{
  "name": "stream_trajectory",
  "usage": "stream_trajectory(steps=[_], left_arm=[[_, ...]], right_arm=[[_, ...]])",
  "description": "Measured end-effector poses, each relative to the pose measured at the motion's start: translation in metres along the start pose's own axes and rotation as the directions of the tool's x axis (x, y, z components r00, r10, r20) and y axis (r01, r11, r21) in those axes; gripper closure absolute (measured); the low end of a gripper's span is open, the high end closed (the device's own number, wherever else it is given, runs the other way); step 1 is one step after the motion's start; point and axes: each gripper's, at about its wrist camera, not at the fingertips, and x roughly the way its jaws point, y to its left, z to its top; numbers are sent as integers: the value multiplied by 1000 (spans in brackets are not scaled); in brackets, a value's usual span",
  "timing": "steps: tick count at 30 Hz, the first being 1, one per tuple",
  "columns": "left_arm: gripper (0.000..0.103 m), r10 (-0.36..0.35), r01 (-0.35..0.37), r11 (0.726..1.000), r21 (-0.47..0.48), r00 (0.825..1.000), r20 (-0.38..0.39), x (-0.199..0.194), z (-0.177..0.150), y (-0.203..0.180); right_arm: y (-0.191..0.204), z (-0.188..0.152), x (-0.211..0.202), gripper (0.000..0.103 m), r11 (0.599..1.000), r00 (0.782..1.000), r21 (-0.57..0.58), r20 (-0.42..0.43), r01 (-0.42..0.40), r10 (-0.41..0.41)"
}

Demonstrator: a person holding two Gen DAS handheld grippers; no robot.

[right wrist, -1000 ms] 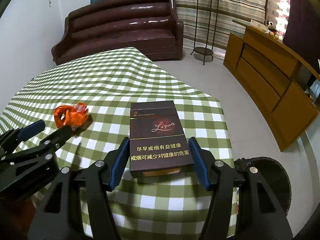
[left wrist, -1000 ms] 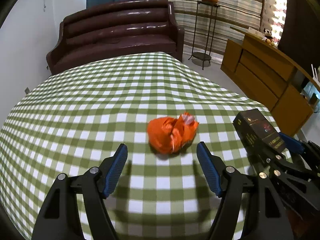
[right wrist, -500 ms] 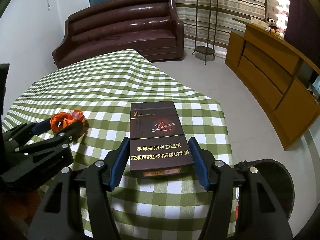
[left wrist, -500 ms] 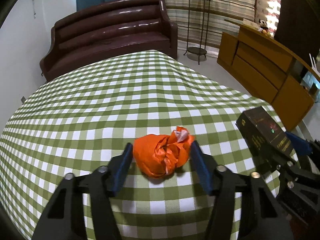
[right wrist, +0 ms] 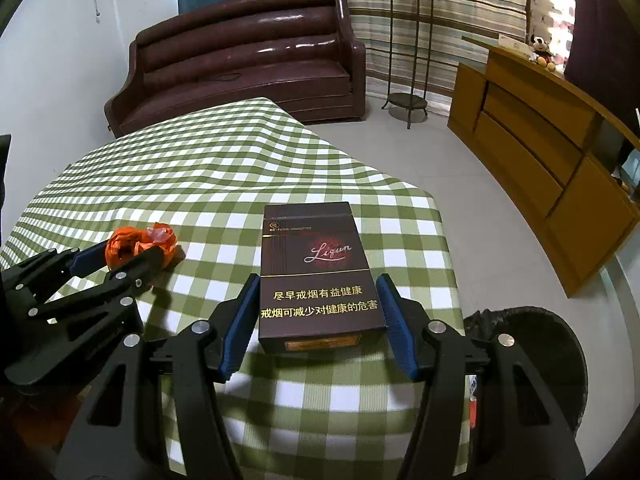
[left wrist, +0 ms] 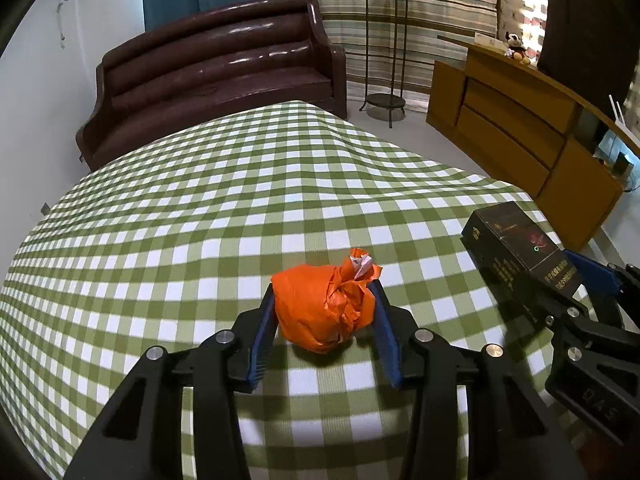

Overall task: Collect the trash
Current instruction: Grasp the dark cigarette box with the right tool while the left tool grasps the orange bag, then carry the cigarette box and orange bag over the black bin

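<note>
The crumpled orange plastic wrapper ball (left wrist: 326, 307) lies on the green-and-white checked bench (left wrist: 200, 216), directly between the blue pads of the left claw (left wrist: 325, 322). Its jaws are closing, both pads already touching the ball's sides. To its right, well apart, the dark maroon cigarette box (right wrist: 316, 276) lies with its long axis pointing away from the right claw (right wrist: 318, 322), which grips its long sides. A black bin (right wrist: 536, 344) sits beyond the bench's right edge, nearer the right hand.

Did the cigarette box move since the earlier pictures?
No. The cigarette box sits on the same checks of the tablecloth, between the right tongs, as one second ago.
</note>
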Motion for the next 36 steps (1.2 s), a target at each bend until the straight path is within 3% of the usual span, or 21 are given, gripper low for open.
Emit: stream_trajectory(steps=[15, 26, 36], left_arm=[[59, -23, 23, 1000, -7, 999, 41, -45, -21, -19], [59, -110, 104, 992, 68, 990, 85, -72, -27, -84], [59, -203, 186, 968, 165, 975, 89, -72, -28, -155]], right_arm=[[-16, -35, -46, 47, 999, 999, 43, 29, 18, -19], [-75, -60, -92, 47, 984, 988, 128, 70, 126, -136], [-141, -84, -104, 47, 946, 966, 219, 44, 239, -254]])
